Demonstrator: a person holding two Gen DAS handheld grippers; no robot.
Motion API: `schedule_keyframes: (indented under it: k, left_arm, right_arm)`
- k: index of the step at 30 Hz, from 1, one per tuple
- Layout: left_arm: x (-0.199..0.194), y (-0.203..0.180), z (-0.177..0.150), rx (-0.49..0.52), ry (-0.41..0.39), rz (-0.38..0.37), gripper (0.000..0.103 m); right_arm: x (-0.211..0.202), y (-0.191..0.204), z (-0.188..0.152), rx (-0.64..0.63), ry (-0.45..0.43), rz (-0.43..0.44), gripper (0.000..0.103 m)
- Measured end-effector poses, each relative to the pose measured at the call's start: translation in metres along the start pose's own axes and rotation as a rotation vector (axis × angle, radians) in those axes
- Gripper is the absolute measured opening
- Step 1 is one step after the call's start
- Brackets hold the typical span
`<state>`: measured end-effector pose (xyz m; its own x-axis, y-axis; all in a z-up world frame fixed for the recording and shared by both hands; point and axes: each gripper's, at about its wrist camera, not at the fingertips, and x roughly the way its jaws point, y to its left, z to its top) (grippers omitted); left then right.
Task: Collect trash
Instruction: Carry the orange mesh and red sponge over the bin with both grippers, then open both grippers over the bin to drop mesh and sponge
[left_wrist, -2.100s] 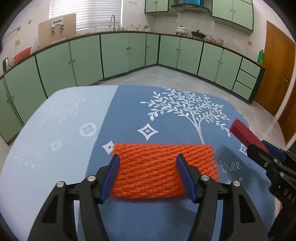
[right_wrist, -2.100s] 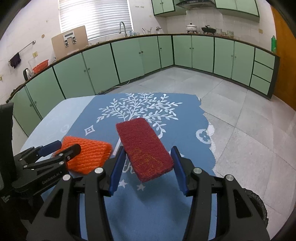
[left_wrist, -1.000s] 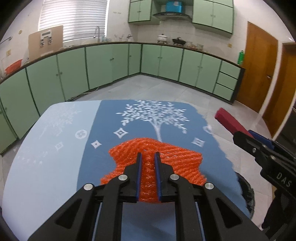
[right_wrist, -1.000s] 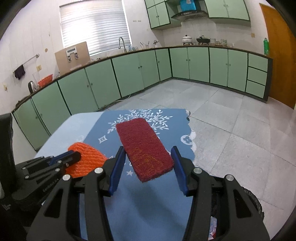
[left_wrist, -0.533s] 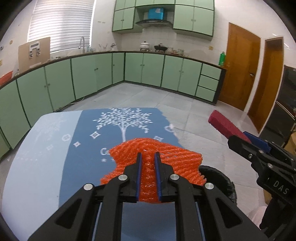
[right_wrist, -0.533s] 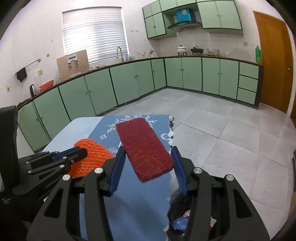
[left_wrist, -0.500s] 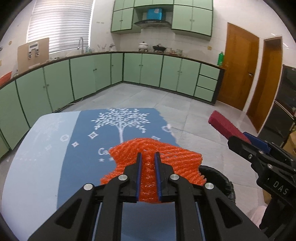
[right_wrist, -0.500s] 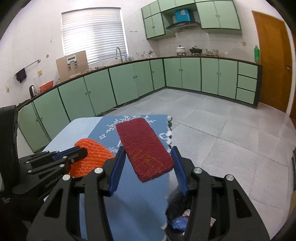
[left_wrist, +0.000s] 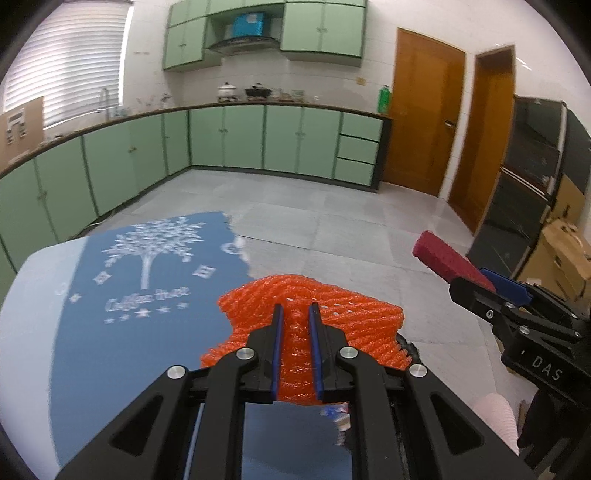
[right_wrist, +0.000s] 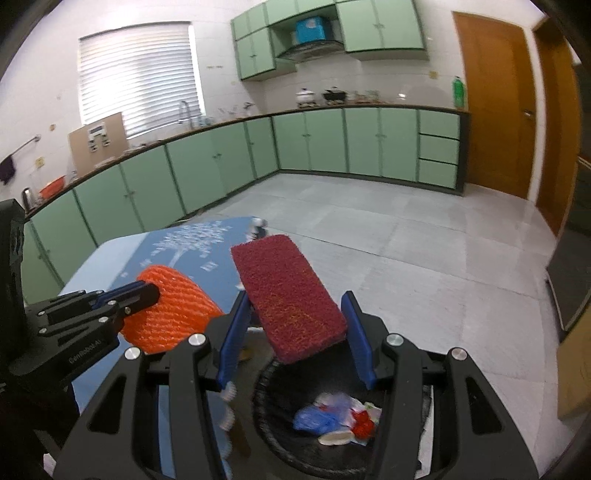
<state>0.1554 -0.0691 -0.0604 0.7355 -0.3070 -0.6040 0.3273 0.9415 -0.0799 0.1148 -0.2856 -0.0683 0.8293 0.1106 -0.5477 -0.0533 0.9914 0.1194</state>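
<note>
My left gripper (left_wrist: 294, 314) is shut on a piece of orange foam netting (left_wrist: 354, 317), held in the air past the table's right edge; the netting also shows in the right wrist view (right_wrist: 173, 317). My right gripper (right_wrist: 295, 306) is shut on a dark red scouring pad (right_wrist: 288, 291), held above a black trash bin (right_wrist: 280, 439) that holds blue, white and red scraps. The pad shows at the right of the left wrist view (left_wrist: 447, 262). The bin's rim (left_wrist: 408, 345) peeks out under the netting.
A table with a blue tree-print cloth (left_wrist: 147, 288) lies to the left. Green kitchen cabinets (right_wrist: 325, 140) line the far walls across a tiled floor (right_wrist: 424, 258). Wooden doors (left_wrist: 424, 122) and cardboard boxes (left_wrist: 565, 254) stand at the right.
Both grippers have swung right off the table with their loads. The trash bin has come fully into the right wrist view, directly under the red pad.
</note>
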Motion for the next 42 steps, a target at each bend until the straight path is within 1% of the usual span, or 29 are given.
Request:
schedule_keyframes:
  k: [3,9,13,17,27,37,40,41,42]
  left_arm:
    - [0.016,-0.017,-0.001,0.022,0.014,-0.029,0.013]
    - [0.040,-0.040,-0.001,0.048,0.026,-0.072,0.013]
    - [0.059,-0.055,-0.004,0.072,0.039,-0.097,0.013]
    - [0.083,-0.068,-0.007,0.095,0.065,-0.113,0.013]
    - [0.137,-0.079,-0.016,0.111,0.136,-0.109,0.013]
    - [0.162,-0.077,-0.016,0.108,0.180,-0.096,0.016]
    - [0.167,-0.075,-0.013,0.101,0.190,-0.096,0.019]
    - [0.167,-0.075,-0.014,0.099,0.192,-0.098,0.020]
    - [0.167,-0.075,-0.013,0.093,0.195,-0.098,0.022]
  right_arm:
    - [0.000,-0.022,-0.011,0.028,0.014,-0.039,0.049]
    - [0.003,-0.051,-0.026,0.063,0.027,-0.099,0.049]
    - [0.007,-0.066,-0.034,0.079,0.044,-0.124,0.049]
    - [0.024,-0.078,-0.039,0.095,0.081,-0.137,0.049]
    - [0.073,-0.093,-0.056,0.130,0.160,-0.131,0.049]
    - [0.105,-0.102,-0.058,0.143,0.206,-0.133,0.050]
    - [0.112,-0.106,-0.060,0.147,0.215,-0.137,0.054]
    - [0.113,-0.106,-0.060,0.148,0.218,-0.139,0.060]
    - [0.114,-0.107,-0.060,0.148,0.219,-0.141,0.064]
